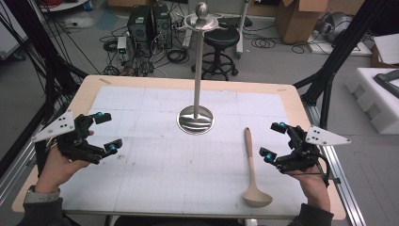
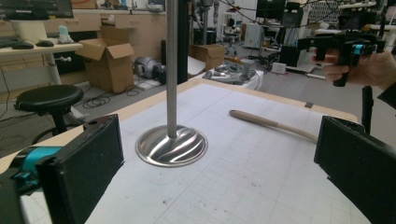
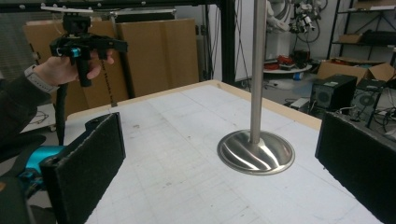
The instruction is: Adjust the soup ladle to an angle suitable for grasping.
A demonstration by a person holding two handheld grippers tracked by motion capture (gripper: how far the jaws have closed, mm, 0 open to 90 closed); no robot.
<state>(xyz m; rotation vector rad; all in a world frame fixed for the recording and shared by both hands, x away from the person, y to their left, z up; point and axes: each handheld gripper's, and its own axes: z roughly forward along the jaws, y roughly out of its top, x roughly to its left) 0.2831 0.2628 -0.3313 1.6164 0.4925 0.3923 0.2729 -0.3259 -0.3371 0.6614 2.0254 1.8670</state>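
Note:
A beige ladle (image 1: 251, 160) lies on the white grid mat, handle pointing away and bowl near the front edge. A tall metal stand (image 1: 195, 119) with a round base rises from the mat's far middle. My right gripper (image 1: 274, 140) hovers open just right of the ladle's handle, apart from it. At the mat's left my left gripper (image 1: 106, 132) is held open and holds nothing. The left gripper view shows my left gripper (image 2: 217, 149) wide open, with the stand's base (image 2: 171, 145) and the ladle's handle (image 2: 271, 123) beyond. In its own view my right gripper (image 3: 220, 140) is open before the stand's base (image 3: 256, 151).
The wooden table (image 1: 188, 81) has a metal rail along its right edge. A black stool (image 1: 220, 40), computer towers (image 1: 150, 21) and cables sit on the floor behind. White foam blocks (image 1: 376, 94) stand at the right, off the table.

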